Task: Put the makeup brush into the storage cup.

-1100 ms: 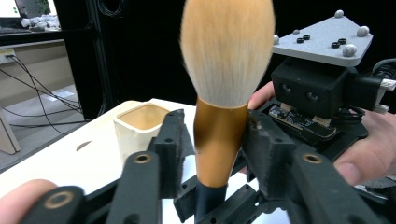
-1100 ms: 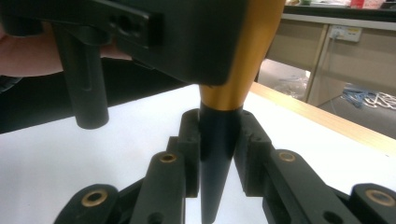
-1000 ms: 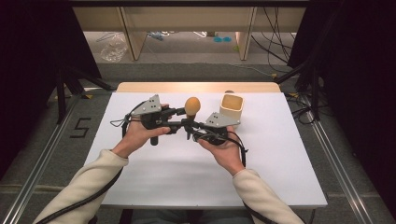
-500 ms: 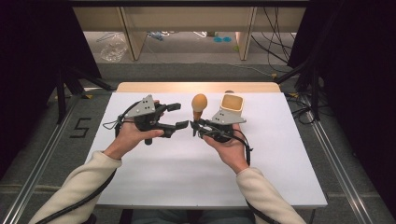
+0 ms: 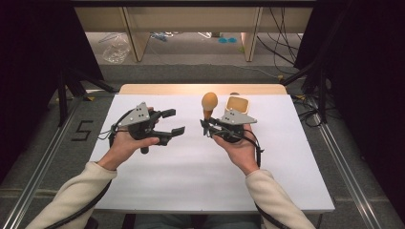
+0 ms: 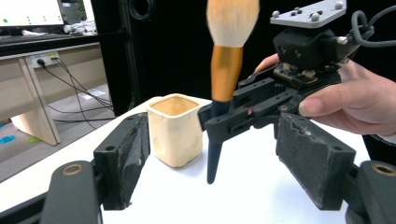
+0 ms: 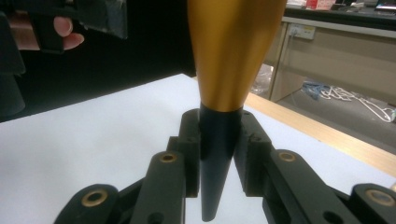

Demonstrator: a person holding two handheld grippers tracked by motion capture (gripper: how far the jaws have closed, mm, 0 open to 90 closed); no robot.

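A makeup brush with a gold ferrule, a dark pointed handle and a pale tuft stands upright above the white table. My right gripper is shut on its dark handle, tuft up. My left gripper is open a hand's width to the left of the brush; its jaws have just been opening and nothing is between them. In the left gripper view the brush is ahead, clamped by the right gripper, with a cream square cup on the table behind it.
The cream cup stands upright near the table's far edge, just behind the right gripper. A wooden strip runs along that far edge. Cables and table legs lie on the floor beyond.
My left gripper let go of the brush, opened and drew away to the left. The right gripper kept the brush and tilted it more upright.
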